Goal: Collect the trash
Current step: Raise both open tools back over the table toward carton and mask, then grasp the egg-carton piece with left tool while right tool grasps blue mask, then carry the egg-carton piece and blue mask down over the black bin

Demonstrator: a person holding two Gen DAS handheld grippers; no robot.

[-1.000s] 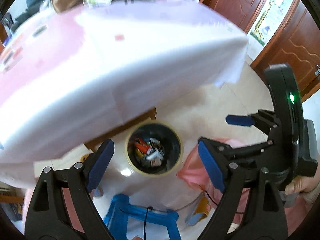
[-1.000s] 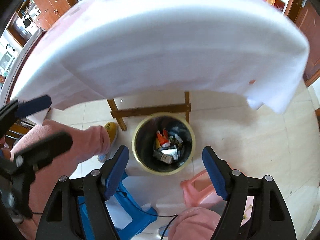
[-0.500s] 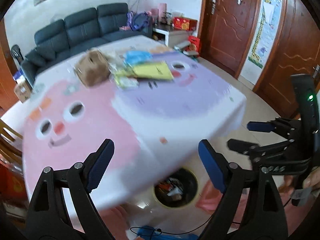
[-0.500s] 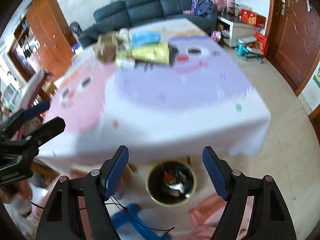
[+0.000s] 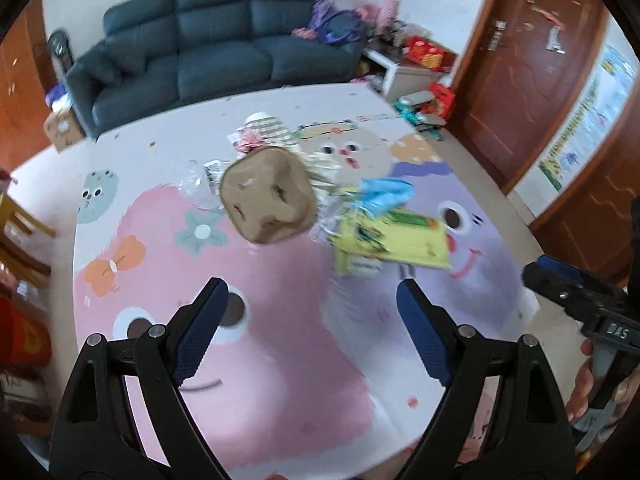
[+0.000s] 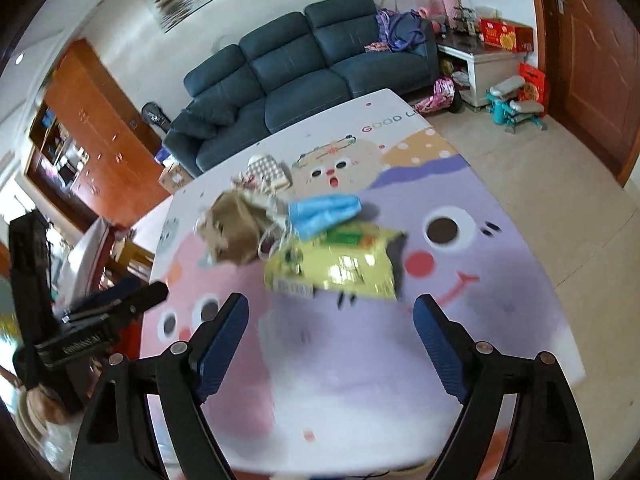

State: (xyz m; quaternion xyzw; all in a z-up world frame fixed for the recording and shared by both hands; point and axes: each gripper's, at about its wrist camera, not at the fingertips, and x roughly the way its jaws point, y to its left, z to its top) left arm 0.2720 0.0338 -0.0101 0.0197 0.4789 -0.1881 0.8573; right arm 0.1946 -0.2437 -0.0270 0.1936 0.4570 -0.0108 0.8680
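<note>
Left gripper [image 5: 308,320], right gripper [image 6: 330,336]: I hold both spread wide, nothing grasped. Trash pile at 12 o'clock mid-table: brown paper wad [image 5: 266,196], blue mask [image 6: 324,210], yellow wrapper [image 6: 336,266]. Risks I judge: wrapper lies flat, fingers may skid; mask loops may snag neighbours.

Right gripper [image 6: 330,340], jaws apart, above table [image 6: 500,320] near yellow packet [image 6: 340,268].

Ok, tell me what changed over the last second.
Both tools swung up from the trash bin under the table to face the tabletop litter: the left tool toward the brown crumpled paper, the right tool toward the yellow wrapper and blue mask. Nothing was gripped or released; both stayed open and empty.
</note>
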